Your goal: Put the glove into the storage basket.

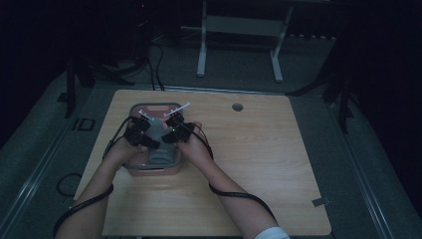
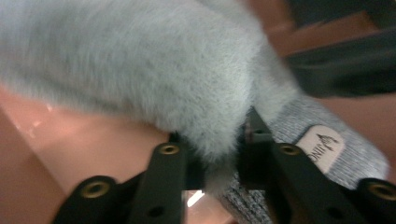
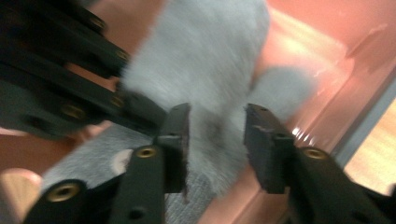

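A pink plastic bin [image 1: 152,172] stands on the left half of the wooden table [image 1: 259,159], with a grey fluffy garment [image 1: 158,130] inside it. Both hands reach into the bin. My left gripper [image 1: 151,141] [image 2: 215,144] is shut on a fold of the fluffy garment [image 2: 140,60], which narrows between its pads. My right gripper [image 1: 165,135] [image 3: 217,135] is close beside it, its jaws apart, with the same fluffy garment [image 3: 205,60] hanging loosely between them. A grey knit piece with a small label [image 2: 322,147] lies underneath, on the bin's pink floor [image 2: 84,144].
The bin's pink wall [image 3: 327,60] and grey rim rise close to my right gripper. A round cable hole [image 1: 237,106] sits at the table's far edge. Beyond the table are a white desk frame [image 1: 201,45] and floor cables [image 1: 154,64]. The room is dark.
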`<state>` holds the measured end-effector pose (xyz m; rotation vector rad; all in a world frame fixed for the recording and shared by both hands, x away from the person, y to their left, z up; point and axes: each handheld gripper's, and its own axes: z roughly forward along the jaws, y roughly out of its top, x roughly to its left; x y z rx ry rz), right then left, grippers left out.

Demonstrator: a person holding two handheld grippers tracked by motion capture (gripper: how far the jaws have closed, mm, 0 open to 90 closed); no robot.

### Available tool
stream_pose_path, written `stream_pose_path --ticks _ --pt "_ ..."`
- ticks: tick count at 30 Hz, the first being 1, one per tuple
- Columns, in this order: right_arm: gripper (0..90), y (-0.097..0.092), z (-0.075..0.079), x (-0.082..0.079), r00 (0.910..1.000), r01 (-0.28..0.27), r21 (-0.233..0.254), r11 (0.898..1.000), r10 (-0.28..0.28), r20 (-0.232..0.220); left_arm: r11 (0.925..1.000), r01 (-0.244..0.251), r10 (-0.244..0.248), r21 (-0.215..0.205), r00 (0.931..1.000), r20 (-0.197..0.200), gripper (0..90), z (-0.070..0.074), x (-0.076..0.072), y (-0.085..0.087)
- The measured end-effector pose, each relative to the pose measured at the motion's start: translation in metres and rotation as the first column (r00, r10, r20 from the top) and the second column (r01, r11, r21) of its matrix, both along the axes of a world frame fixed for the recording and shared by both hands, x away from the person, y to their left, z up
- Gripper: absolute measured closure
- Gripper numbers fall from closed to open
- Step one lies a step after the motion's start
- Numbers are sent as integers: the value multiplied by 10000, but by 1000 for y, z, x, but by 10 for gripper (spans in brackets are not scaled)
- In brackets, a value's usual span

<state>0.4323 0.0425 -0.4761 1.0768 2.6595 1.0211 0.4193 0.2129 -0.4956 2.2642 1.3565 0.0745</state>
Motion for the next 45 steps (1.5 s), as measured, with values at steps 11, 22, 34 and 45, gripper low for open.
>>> stream_pose_path --ticks 11,22,34,45 --pt "290 -33 24 -6 9984 -212 1185 9927 147 549 9964 -639 570 565 9916 1164 239 10 -11 6" --pt "143 -67 20 -12 9947 -765 1215 9896 674 771 9964 -842 800 16 9528 2927 96 19 -32 23" --pt "143 -92 27 -23 9890 -827 1407 9866 638 1337 9931 -804 1116 -859 8742 4725 84 40 -60 13" --pt "143 -119 33 -41 9807 -1076 1300 9856 838 1765 9947 105 440 -1024 8560 5151 84 42 -81 -19"
